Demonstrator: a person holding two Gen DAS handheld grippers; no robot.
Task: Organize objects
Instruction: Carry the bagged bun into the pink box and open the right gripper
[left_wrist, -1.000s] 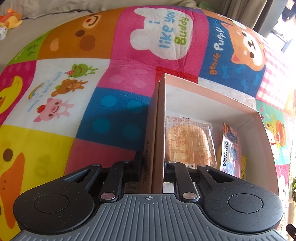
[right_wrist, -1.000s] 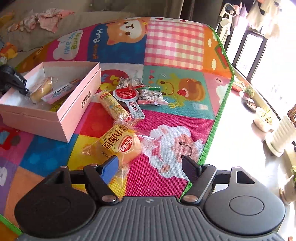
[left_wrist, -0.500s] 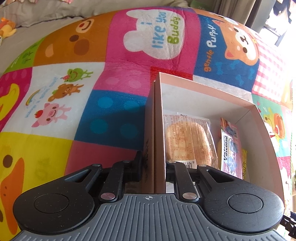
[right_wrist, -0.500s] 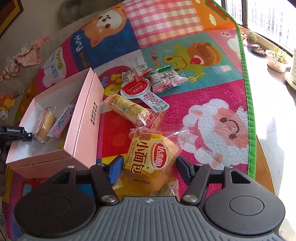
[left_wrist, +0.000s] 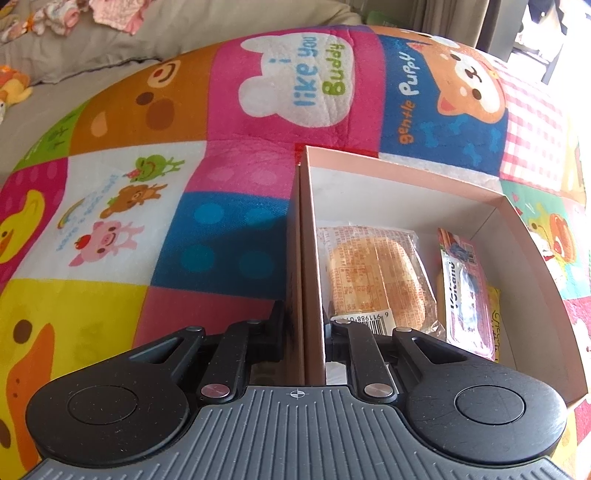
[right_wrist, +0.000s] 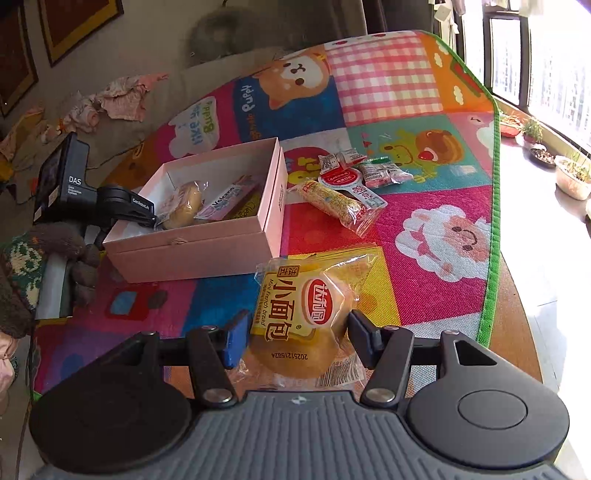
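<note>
My left gripper (left_wrist: 306, 325) is shut on the near wall of the open pink box (left_wrist: 309, 229), one finger inside and one outside. The box (right_wrist: 236, 243) holds a wrapped bread (left_wrist: 376, 280), a pink Volcano packet (left_wrist: 467, 291) and a yellow packet (left_wrist: 493, 317). My right gripper (right_wrist: 295, 332) is shut on a yellow mini French bread packet (right_wrist: 306, 306) and holds it above the mat, in front of the box. The left gripper (right_wrist: 125, 206) also shows in the right wrist view at the box's left end.
On the colourful play mat (right_wrist: 443, 229) right of the box lie a long yellow snack roll (right_wrist: 336, 203), a red-and-white paddle-shaped packet (right_wrist: 347, 182) and small wrapped packets (right_wrist: 380, 171). Clothes (right_wrist: 118, 99) lie on the sofa behind. Plant pots (right_wrist: 569, 173) stand by the window.
My right gripper has closed on the yellow bread packet and lifted it off the mat, toward the box. My left gripper still holds the box wall.
</note>
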